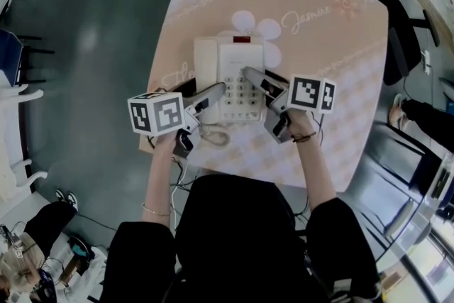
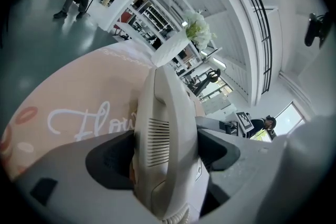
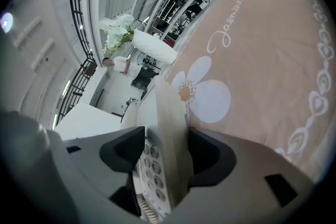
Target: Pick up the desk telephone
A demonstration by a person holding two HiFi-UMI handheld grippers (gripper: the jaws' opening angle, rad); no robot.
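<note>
L gripper (image 1: 217, 89) pinches the phone (image 1: 235, 57) at its handset (image 2: 165, 134), R gripper (image 1: 251, 74) pinches its keypad-side edge, above pink tablecloth (image 1: 333, 81).

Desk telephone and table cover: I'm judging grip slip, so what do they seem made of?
The desk telephone looks like off-white moulded hard plastic, smooth with a slight sheen; moulded slots on its handset suggest this. The table cover looks like matte printed fabric or vinyl, lying flat with a flower pattern; which one I cannot tell.
</note>
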